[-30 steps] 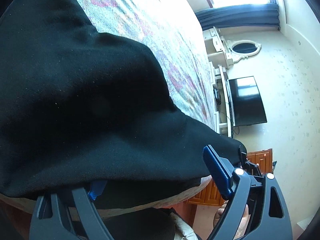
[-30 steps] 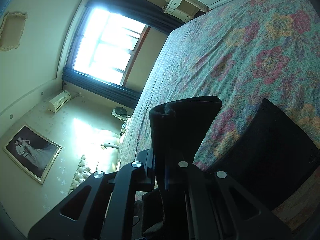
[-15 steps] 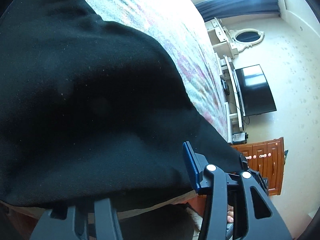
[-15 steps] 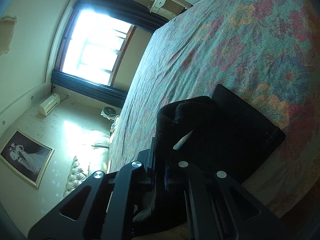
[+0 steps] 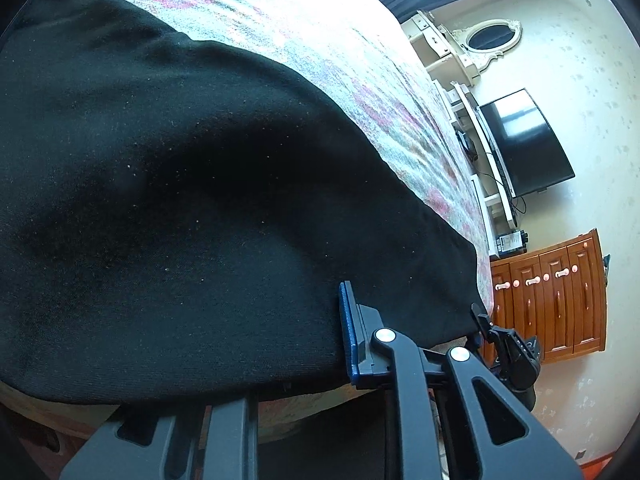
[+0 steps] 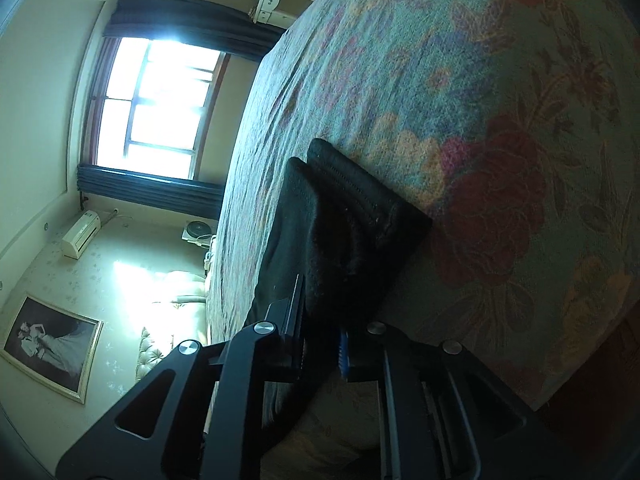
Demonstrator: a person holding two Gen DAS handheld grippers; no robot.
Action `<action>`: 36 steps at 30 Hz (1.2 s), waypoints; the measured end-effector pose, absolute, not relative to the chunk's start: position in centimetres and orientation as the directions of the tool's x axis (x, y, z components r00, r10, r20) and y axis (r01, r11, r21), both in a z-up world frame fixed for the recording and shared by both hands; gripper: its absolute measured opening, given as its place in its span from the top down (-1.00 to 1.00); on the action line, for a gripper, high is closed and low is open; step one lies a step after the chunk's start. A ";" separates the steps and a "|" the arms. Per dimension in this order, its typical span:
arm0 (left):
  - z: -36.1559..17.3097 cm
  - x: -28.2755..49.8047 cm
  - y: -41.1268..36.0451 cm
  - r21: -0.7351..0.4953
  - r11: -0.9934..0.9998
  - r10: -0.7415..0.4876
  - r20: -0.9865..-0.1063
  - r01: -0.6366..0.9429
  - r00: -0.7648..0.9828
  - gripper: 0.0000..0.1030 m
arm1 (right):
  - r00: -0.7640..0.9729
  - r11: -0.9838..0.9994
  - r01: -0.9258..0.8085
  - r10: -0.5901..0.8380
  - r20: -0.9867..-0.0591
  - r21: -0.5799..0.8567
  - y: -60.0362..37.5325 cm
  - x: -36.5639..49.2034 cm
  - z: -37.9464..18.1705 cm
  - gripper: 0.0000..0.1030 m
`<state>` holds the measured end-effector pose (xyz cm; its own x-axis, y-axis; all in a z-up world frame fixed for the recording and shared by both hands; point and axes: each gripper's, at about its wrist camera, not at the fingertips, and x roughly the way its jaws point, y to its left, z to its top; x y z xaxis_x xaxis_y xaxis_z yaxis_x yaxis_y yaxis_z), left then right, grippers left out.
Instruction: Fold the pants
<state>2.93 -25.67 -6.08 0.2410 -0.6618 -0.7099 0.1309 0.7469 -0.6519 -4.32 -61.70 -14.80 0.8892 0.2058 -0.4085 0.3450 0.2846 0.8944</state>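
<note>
The black pants [image 5: 200, 200] lie on a floral bedspread [image 5: 360, 60] and fill most of the left wrist view. My left gripper [image 5: 296, 360] is at their near edge, its jaws closing. The blue pad [image 5: 349, 340] presses the fabric's side, and the other finger is hidden under the cloth. In the right wrist view a folded end of the pants [image 6: 352, 208] rests flat on the bedspread [image 6: 480, 80]. My right gripper [image 6: 320, 320] has its jaws opening. The cloth still lies between them, and part of the blue pad [image 6: 343, 354] shows bare.
The near edge of the bed runs just below both grippers. Beyond the bed are a wall television [image 5: 524, 140], a wooden cabinet [image 5: 560, 300], a bright window [image 6: 148, 100] with dark curtains and a framed picture [image 6: 52, 348].
The left jaws have come together from wide apart onto the pants' edge. The right gripper has sunk and laid the lifted fold down on the bed, and its jaws have parted a little.
</note>
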 end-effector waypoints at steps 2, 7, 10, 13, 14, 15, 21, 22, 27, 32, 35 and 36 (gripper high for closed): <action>-6.1 3.0 -25.7 -0.650 0.749 -0.660 -0.712 0.129 0.239 0.63 | 0.892 0.311 0.355 0.171 -0.419 0.882 -61.9 -4.3 -14.3 0.86; -5.2 2.1 -26.3 -0.646 0.742 -0.669 -0.700 0.177 0.250 0.63 | 0.906 0.457 0.335 0.084 -0.415 0.824 -61.5 -4.7 -10.4 0.89; -5.2 1.7 -26.8 -0.639 0.739 -0.674 -0.699 0.213 0.241 0.63 | 0.889 0.484 0.371 0.062 -0.454 0.792 -62.1 -4.6 -10.4 0.89; -6.7 1.9 -26.7 -0.635 0.745 -0.667 -0.716 0.205 0.207 0.60 | 0.855 0.473 0.421 0.079 -0.513 0.774 -62.2 -4.3 -12.4 0.84; -6.9 1.8 -26.4 -0.643 0.737 -0.676 -0.708 0.211 0.205 0.60 | 0.851 0.454 0.431 0.084 -0.519 0.780 -62.4 -4.5 -13.1 0.83; -6.8 1.6 -26.2 -0.644 0.731 -0.681 -0.703 0.224 0.203 0.57 | 0.858 0.428 0.421 0.097 -0.504 0.800 -62.7 -4.7 -13.7 0.82; -2.8 -1.5 -25.2 -0.627 0.659 -0.739 -0.643 0.416 0.203 -0.38 | 0.902 0.323 0.399 0.029 -0.430 0.859 -64.7 -7.0 -13.2 -0.06; -1.8 -2.0 -24.5 -0.620 0.640 -0.754 -0.620 0.454 0.216 -0.53 | 0.898 0.328 0.417 -0.002 -0.440 0.848 -65.3 -7.5 -12.9 -0.21; 3.2 -1.0 -19.5 -0.484 0.683 -0.723 -0.554 0.546 0.413 -0.68 | 0.904 0.302 0.404 0.012 -0.428 0.863 -66.3 -8.3 -13.1 -0.32; 4.3 4.8 -11.2 -0.420 0.821 -0.570 -0.565 0.387 0.596 -0.68 | 0.892 0.304 0.416 0.045 -0.449 0.857 -66.2 -7.0 -13.8 -0.33; 2.5 7.6 -5.4 -0.412 0.880 -0.458 -0.598 0.238 0.658 -0.68 | 0.894 0.286 0.398 0.090 -0.438 0.871 -65.3 -6.2 -14.7 -0.33; 1.6 8.1 -3.2 -0.413 0.888 -0.433 -0.612 0.199 0.662 -0.68 | 0.890 0.283 0.399 0.110 -0.443 0.872 -65.0 -5.8 -15.1 -0.33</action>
<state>8.09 -3.24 1.62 0.6620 -0.4331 -0.6118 0.1991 0.8885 -0.4135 -5.79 -64.97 -15.06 0.8899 0.1103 -0.4426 0.3987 0.2834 0.8722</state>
